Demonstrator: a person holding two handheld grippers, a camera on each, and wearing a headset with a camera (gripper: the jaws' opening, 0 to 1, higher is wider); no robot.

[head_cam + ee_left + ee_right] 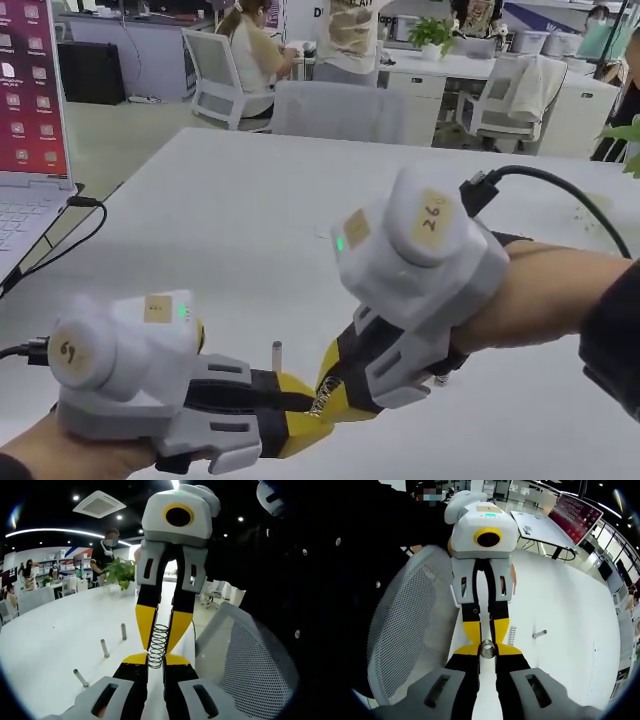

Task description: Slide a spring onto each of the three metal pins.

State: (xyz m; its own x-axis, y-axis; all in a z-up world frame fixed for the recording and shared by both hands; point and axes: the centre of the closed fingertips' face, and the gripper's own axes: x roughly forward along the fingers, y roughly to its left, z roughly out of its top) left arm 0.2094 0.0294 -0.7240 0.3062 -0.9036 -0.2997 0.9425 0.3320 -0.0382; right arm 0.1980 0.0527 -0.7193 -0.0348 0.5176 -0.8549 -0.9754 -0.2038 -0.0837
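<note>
A steel coil spring [160, 635] is pinched between both grippers, which meet tip to tip just above the white table [240, 230]. My left gripper [156, 660] is shut on its near end. My right gripper [159, 649] comes down from above and is shut on the same spring. In the right gripper view the spring [487, 650] shows end-on between my right gripper [487, 652] and the left gripper [486, 639]. Three metal pins [104, 648] stand bare in a row to the left. In the head view one pin [277, 356] rises just behind the joined tips. A second spring [511, 636] lies on the table.
An open laptop [30, 120] with a black cable [70, 235] sits at the table's far left. A grey mesh chair [250, 650] stands close by the table edge. A potted plant [120, 572], people and other desks are far behind.
</note>
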